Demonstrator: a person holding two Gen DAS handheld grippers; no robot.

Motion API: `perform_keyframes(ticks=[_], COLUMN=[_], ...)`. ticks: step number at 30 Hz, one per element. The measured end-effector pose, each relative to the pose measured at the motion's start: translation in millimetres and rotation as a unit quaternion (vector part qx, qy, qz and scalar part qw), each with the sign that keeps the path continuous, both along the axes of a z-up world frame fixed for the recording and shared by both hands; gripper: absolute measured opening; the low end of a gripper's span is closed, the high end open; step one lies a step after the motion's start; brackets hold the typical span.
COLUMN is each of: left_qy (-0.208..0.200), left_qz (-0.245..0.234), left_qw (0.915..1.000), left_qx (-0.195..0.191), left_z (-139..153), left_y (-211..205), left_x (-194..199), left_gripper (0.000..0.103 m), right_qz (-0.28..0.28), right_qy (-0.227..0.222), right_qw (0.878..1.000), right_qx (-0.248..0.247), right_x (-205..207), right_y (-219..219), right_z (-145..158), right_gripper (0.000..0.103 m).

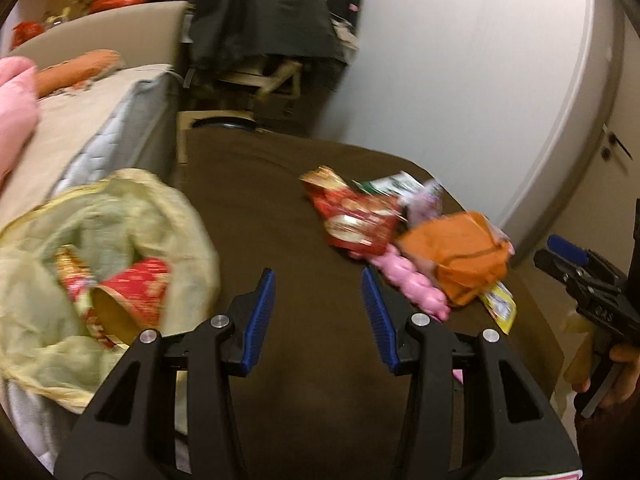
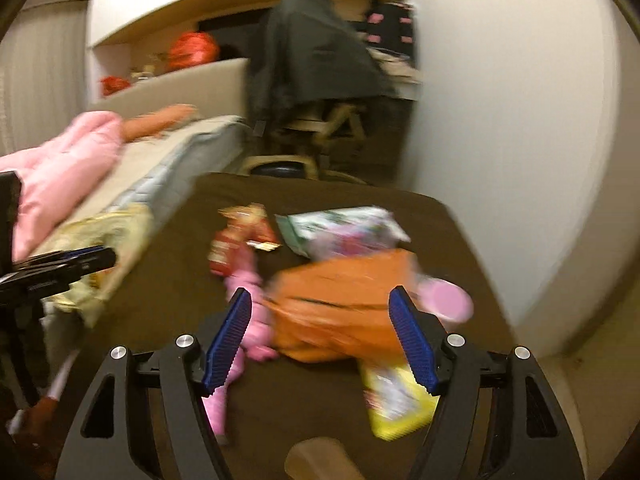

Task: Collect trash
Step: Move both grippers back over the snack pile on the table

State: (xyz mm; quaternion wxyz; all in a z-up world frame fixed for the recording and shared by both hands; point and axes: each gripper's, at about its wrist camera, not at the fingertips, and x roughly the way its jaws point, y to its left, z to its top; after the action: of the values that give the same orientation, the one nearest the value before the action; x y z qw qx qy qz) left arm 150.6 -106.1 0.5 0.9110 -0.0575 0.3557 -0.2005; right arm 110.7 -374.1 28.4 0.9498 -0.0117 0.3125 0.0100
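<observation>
Inventory, from behind my two tongs.

- Left tongs point(image 1: 318, 312): pads apart, nothing between them, hanging over bare brown table point(image 1: 280, 208). I judge they sit midway between bag and litter, ready to serve either.
- Right tongs point(image 2: 322, 336): pads wide apart, empty, aimed at the orange wrapper point(image 2: 340, 304), which shows between the pads but untouched. That is likely my next pick.
- Bag point(image 1: 120, 240): pale yellow, at the table's left edge against the bed point(image 1: 100, 120), mouth gaping towards me; a red packet point(image 1: 136, 288) already lies inside.
- Litter pile, right half of the table: red wrapper point(image 1: 356, 216), green-white packet point(image 2: 340, 224), pink piece point(image 1: 416, 284), yellow packet point(image 2: 396, 404).
- Pink piece: long axis runs from me towards the far table edge, under the orange wrapper's left side.
</observation>
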Motion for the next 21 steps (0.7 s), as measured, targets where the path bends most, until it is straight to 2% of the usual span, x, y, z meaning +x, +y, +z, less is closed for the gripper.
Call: perform_keyframes(ticks=[5,14,18,21], left_qy=[0.005,0.037,0.045,0.042], left_qz=[-0.036,-0.078,-0.092,-0.084], left_qw=[0.9993,0.9961,0.9945,0.9952], left_qx=[0.010,0.017,0.021,0.029], left_z=[-9.8,-28.0,-34.3,-35.7], left_y=[-34.3,-64.3,-75.5,-78.4], left_x=[4.7,5.4,2.5,8.1], left_gripper=[0.043,0.043,0.043,0.043], right_qz=[-0.033,-0.067,-0.045,-0.027], right_qy=[0.018,0.040,0.056,0.059], right_qw=[0.999,0.996,0.996,0.996], right_qx=[0.024,0.036,0.059,0.053], right_x=[-9.0,-22.6,-24.7,-27.3], right_y=[-39.5,-63.6,-66.4,-62.1], right_z=[-19.5,-49.9,-59.7,-64.1], right_gripper=[0.067,0.067,0.067,0.067])
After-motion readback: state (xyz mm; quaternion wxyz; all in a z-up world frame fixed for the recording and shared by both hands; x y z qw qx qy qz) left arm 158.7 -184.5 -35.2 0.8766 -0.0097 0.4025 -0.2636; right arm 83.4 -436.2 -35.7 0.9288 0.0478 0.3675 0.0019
